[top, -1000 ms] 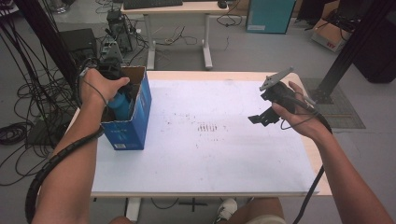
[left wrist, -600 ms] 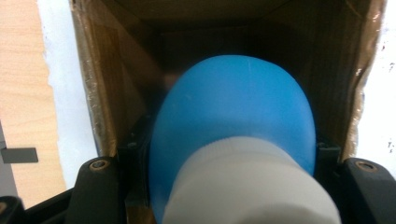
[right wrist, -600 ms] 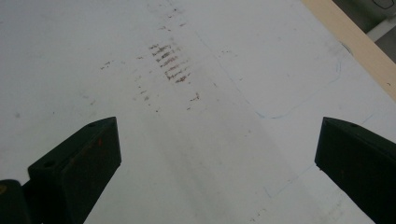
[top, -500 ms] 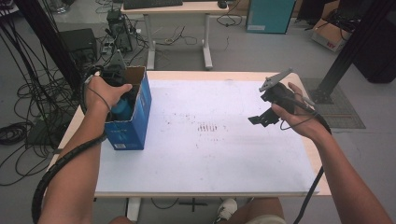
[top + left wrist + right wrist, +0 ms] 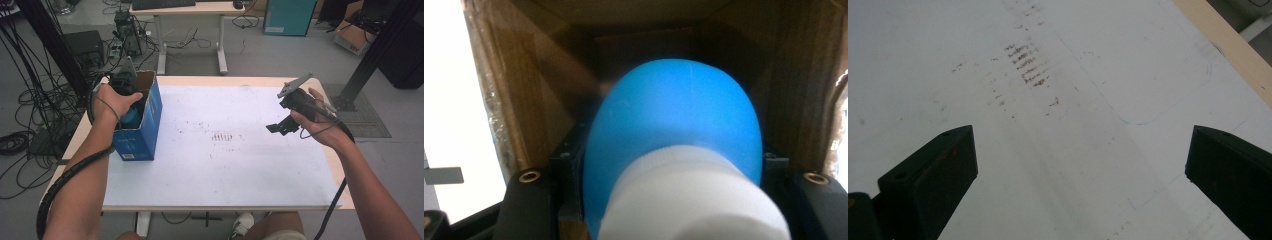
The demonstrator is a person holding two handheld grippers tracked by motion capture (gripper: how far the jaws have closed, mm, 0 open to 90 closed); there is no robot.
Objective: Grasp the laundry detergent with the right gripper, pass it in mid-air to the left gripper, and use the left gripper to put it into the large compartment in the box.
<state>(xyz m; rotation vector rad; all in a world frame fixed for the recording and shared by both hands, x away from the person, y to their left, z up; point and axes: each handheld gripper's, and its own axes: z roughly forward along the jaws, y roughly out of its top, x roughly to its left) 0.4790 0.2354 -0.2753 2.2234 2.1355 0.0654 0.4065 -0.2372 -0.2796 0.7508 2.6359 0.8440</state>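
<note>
Since the earlier frames the left gripper (image 5: 131, 107) has shifted only slightly at the mouth of the open blue cardboard box (image 5: 142, 135), while the right gripper (image 5: 287, 120) has kept its place above the white table (image 5: 225, 170). The left jaws are clamped on a blue plastic bottle with a white cap (image 5: 674, 145), its long axis running along the jaws into the box. The right jaws stand wide apart and empty, well away, so the left hand is nearer.
</note>
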